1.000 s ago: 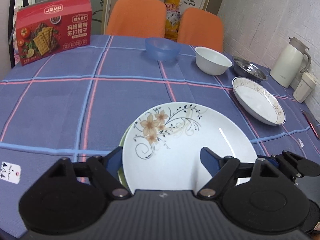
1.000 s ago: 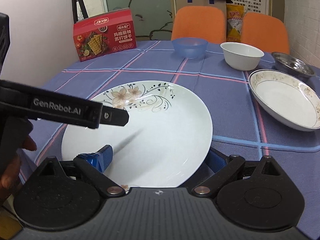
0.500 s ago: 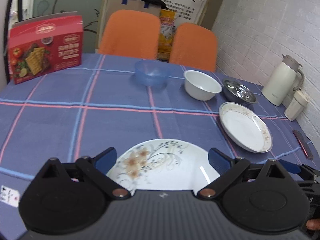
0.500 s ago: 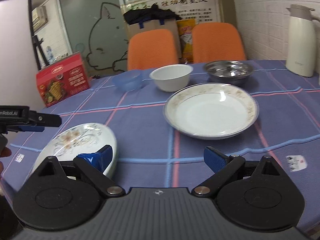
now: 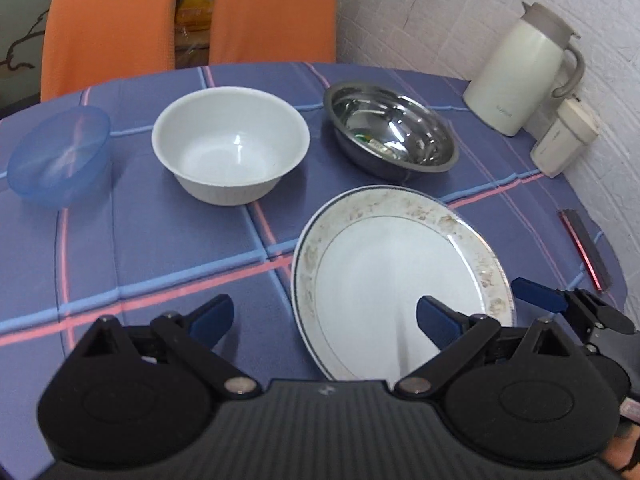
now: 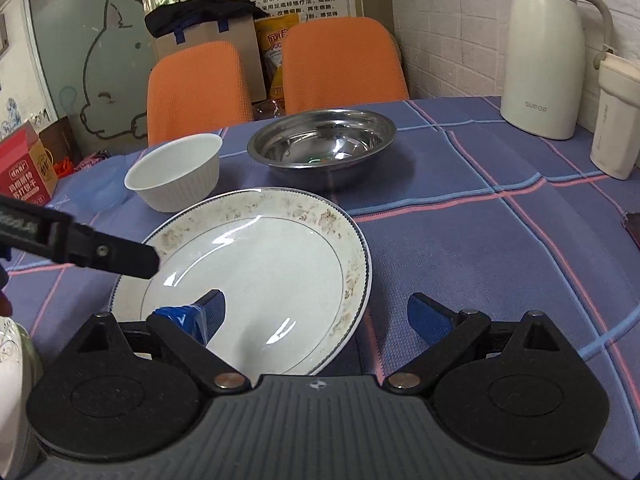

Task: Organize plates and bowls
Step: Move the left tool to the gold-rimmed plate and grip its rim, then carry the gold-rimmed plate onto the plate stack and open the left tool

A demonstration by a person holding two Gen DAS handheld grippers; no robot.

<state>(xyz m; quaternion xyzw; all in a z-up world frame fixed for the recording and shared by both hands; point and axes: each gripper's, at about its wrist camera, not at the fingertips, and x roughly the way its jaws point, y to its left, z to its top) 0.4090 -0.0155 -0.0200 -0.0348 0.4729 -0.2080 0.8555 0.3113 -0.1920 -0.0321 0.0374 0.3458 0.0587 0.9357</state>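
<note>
Rimmed plate (image 5: 400, 276). Lay flat on the checked tablecloth (image 5: 180, 248), empty, just in front of both tools. Had taken the place of the flowered plate (image 6: 8, 344), framed by both cameras a second ago and now reduced to a sliver at the left edge of the right wrist view, with something greenish under it. Judged as one plate set down and the next one lined up for stacking.

Left gripper (image 5: 324, 316): held wide apart, clamped on nothing, its right finger over the plate's near rim and its left finger over bare cloth. Right gripper (image 6: 318, 314): likewise spread and empty, left finger above the plate's well, right finger clear of the rim. Could not tell whether either finger touched the porcelain.

Beyond, on the same blue cloth crossed with pink and pale-blue lines: two orange chairs (image 5: 108, 24) pushed up to the far edge under a white brick wall; a cream thermos jug (image 5: 520, 72) at the right; a steel bowl (image 5: 390, 136) just behind the plate; a white bowl (image 5: 230, 144) beside that; a blue bowl (image 5: 60, 156) further left; a small lidded tumbler (image 5: 564, 136) next to the jug. All three bowls apart and unstacked, so most of the sorting looked undone.
</note>
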